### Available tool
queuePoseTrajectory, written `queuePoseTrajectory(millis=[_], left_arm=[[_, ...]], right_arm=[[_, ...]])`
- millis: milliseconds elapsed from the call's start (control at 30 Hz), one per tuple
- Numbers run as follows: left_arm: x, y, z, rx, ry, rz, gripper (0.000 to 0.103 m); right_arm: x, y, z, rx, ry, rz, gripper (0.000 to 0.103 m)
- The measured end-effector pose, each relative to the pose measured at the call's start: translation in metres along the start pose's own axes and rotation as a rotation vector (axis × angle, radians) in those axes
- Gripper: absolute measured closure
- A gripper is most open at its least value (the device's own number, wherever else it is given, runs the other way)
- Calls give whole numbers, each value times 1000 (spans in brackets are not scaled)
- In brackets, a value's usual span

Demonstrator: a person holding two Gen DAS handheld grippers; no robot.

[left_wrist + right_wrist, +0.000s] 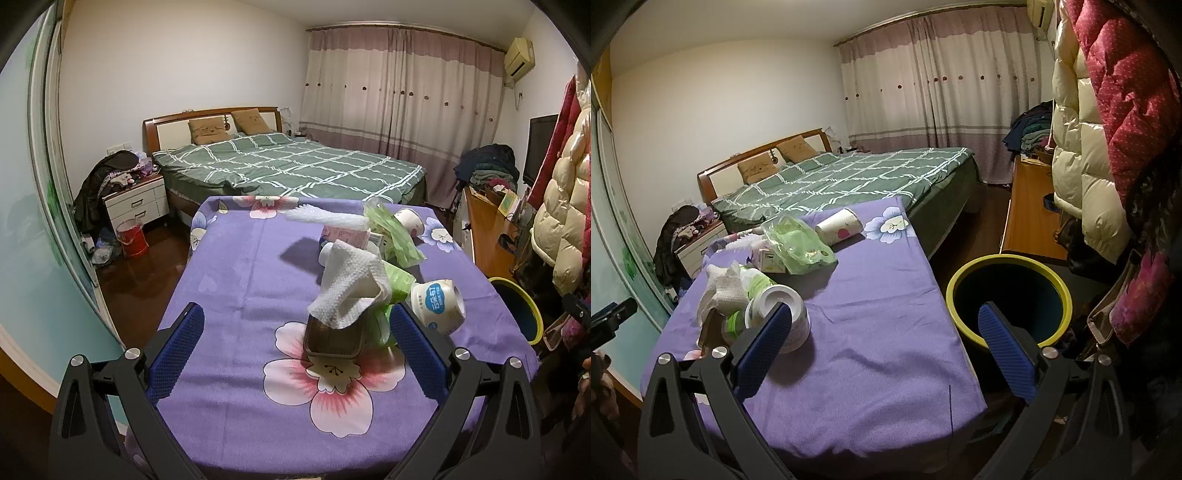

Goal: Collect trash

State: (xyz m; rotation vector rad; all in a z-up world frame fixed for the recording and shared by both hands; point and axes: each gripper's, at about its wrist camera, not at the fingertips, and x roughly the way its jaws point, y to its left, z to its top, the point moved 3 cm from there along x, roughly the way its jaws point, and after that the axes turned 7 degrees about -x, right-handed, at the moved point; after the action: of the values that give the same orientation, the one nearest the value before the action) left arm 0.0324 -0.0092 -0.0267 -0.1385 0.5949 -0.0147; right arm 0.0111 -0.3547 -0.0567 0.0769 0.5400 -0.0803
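Nearest in, the left hand-held gripper [295, 354] hangs low over the purple surface [229, 266], spread wide and holding nothing; the brown tray [332, 341] with a crumpled white paper towel [351, 291] draped on it lies between its fingers, which looks like the line-up for a first pick; the right hand-held gripper [886, 350] is just as wide and just as empty, one finger in front of the tipped white tub [785, 314], the other over the yellow-rimmed bin [1008, 295]. That bin stands on the floor just beside the surface's edge, probably so each piece needs only a short carry; further back the trash stays bunched, a green plastic bag [798, 243], a small carton [768, 262] and a paper cup [840, 226] on its side; beyond them, the bed [295, 166].
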Motion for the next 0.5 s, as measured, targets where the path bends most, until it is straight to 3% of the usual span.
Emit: queuePoseTrajectory(millis=[500], left_arm=[[25, 4, 5, -3, 24, 7, 4]], right_arm=[[24, 11, -5, -20, 42, 28, 6]])
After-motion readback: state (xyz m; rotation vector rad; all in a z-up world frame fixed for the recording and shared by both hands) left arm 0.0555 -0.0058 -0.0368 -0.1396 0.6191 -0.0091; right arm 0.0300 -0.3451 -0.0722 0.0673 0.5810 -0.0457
